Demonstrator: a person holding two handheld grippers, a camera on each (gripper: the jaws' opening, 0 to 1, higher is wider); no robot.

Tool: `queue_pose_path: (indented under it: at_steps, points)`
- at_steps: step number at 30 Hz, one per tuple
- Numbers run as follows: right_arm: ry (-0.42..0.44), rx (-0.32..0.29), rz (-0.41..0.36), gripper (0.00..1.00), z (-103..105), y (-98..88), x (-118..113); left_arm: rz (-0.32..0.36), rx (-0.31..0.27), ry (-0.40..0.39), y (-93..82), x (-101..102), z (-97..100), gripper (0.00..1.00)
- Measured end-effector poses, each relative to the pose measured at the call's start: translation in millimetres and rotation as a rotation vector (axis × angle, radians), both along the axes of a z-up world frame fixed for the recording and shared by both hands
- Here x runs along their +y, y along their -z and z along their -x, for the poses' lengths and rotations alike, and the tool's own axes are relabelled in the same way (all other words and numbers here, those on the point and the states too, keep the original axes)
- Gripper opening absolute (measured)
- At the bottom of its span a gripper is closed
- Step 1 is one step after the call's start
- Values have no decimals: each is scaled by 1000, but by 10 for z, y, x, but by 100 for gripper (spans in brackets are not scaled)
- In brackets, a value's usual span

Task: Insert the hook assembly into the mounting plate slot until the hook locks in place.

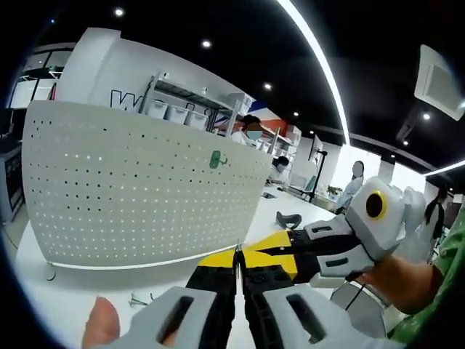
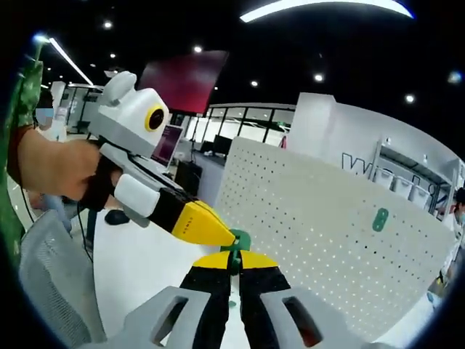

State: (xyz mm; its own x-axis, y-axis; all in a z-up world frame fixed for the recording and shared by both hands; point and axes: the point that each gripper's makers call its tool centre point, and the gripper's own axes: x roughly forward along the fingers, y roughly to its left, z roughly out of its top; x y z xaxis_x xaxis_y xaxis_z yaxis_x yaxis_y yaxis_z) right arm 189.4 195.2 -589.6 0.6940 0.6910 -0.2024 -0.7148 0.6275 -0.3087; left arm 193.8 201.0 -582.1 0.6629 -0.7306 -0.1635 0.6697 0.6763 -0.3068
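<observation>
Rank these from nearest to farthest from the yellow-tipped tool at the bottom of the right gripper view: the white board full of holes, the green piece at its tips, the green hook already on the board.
1. The green piece, pinched right at the tips of the right tool.
2. The white pegboard, standing just beyond, to the right.
3. The green hook, mounted high on the pegboard's right part.
</observation>
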Motion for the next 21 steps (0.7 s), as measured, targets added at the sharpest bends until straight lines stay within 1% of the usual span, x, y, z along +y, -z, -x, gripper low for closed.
queue_pose_path:
  at_steps: [4,11,21]
  points:
    - [4,7,-9,1,4,-1,-10,0,2,3,5,-10,3,2]
    - [6,25,-35,1,-1,-15,-14,-10,-14,12,-12,-13,-1,2]
    - [19,28,-50,1,-15,-29,-37,-18,-43,27,-44,-39,10,5]
